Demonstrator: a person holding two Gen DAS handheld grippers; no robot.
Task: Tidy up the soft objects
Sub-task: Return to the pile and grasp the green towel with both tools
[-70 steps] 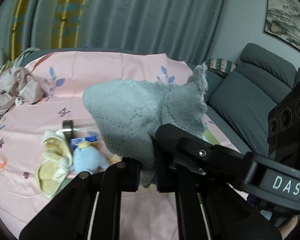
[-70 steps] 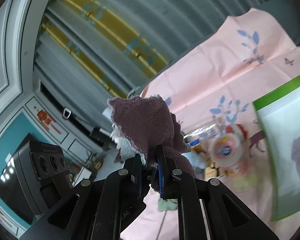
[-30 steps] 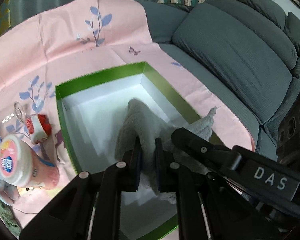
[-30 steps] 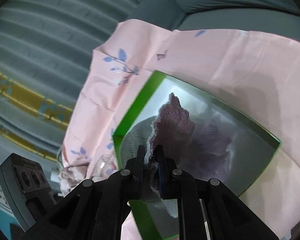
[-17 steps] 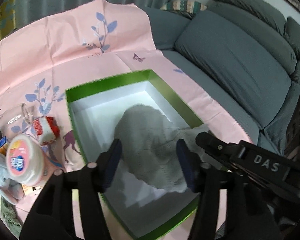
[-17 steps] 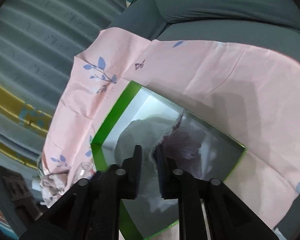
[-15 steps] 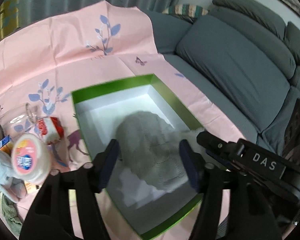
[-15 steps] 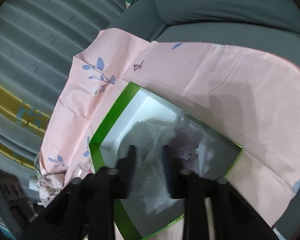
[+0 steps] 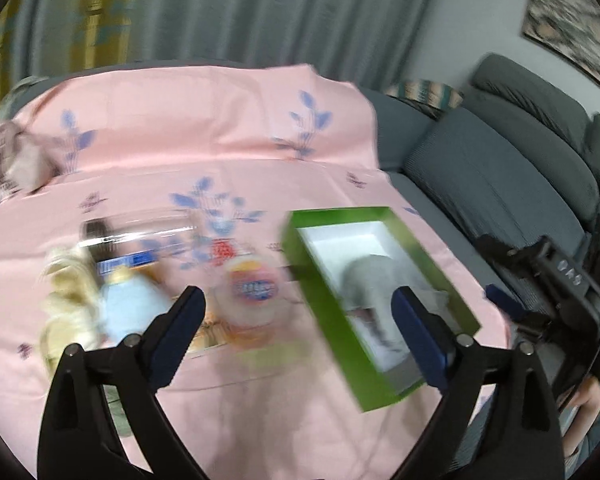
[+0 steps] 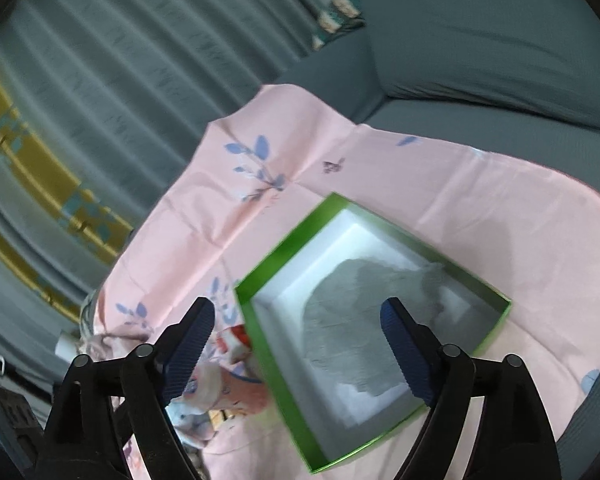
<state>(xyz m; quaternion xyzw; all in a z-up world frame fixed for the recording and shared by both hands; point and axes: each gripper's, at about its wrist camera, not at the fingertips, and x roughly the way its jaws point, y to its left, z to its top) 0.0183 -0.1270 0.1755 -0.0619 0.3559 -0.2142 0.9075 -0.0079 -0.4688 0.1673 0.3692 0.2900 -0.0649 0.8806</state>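
Hovering with both claws spread, left claw (image 9: 296,300) and right claw (image 10: 296,312), after dropping grey cloth (image 10: 352,320) into green box (image 10: 268,348); swinging left toward remaining soft toys (image 9: 130,304).

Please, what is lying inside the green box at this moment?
Inside the green box, a grey knitted cloth lies spread over the white floor. Whether anything is under it cannot be seen, since the cloth covers that part. Both grippers are open and hold nothing.
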